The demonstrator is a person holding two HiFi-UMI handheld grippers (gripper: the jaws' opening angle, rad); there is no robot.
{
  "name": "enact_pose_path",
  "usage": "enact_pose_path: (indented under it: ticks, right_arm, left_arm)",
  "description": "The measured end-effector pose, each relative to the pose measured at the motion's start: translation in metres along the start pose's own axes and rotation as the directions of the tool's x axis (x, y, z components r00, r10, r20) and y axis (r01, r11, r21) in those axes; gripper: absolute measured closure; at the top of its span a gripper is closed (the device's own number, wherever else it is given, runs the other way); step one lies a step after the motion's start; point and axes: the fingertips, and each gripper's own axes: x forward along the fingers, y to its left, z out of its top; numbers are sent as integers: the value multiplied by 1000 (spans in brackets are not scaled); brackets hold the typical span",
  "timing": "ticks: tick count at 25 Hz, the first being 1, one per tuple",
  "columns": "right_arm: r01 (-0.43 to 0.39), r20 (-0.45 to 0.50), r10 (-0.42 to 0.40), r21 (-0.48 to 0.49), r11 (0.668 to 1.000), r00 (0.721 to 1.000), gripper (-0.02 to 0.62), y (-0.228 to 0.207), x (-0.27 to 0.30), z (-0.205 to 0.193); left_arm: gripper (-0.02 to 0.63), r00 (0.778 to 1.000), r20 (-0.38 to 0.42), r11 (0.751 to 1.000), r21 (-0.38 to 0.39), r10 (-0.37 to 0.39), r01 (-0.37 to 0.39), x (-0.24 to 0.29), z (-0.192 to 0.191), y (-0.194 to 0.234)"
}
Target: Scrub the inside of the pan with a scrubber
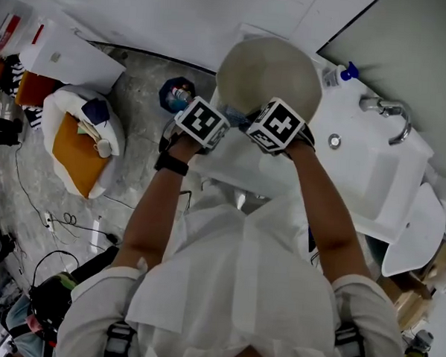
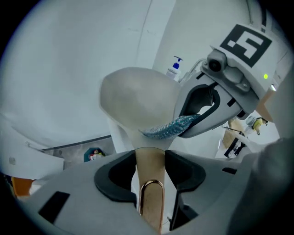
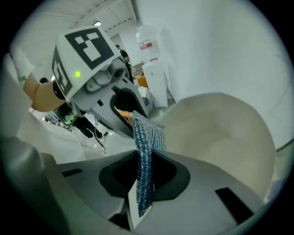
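Pan (image 1: 269, 76): handle between left gripper (image 2: 150, 172) jaws. Scrubber (image 3: 146, 137): between right gripper (image 3: 144, 174) jaws, against pan's inside near handle. Bottle (image 1: 339, 74), faucet (image 1: 387, 112): right of pan.

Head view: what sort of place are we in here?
Probably a wash area in a workshop or lab, not a home kitchen: white sink with a chrome tap, a blue-capped pump bottle beside it, and loose cables on the bare grey floor.
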Motion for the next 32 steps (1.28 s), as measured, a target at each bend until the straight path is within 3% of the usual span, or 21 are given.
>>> enact_pose_path:
  ticks: [2,7,16,22,29,32]
  right_arm:
    - [76,-71,-76,-5,997,995,548,-4,-5,-25]
    - [197,-115,-205,-70,978,972,548,-2,-27,-50]
    - [370,-6,-372,-106,923,928,548,32,-13,-6]
    - [423,-5,-423,17,906,906,548,27,-28,-40]
    - [552,-39,-560,234,800,828,548,-41,-74,-94]
    - [557,-17,-583,317,767,812,548,-47,-78,-95]
  left_arm:
    - [394,1000,9,1000,-17,-8,8,-1,0,0]
    - [394,1000,12,1000,-8,-5,5,-1,4,-2]
    - [394,1000,-1,1000,0,-2,2,-3,-1,0]
    - [396,1000,3,1000,-1,-18,18,-5,-1,-1]
    - [396,1000,-1,1000,4,-21,21,-6,-1,-2]
    - [396,1000,2,1000,2,-21,21,-5,0,-2]
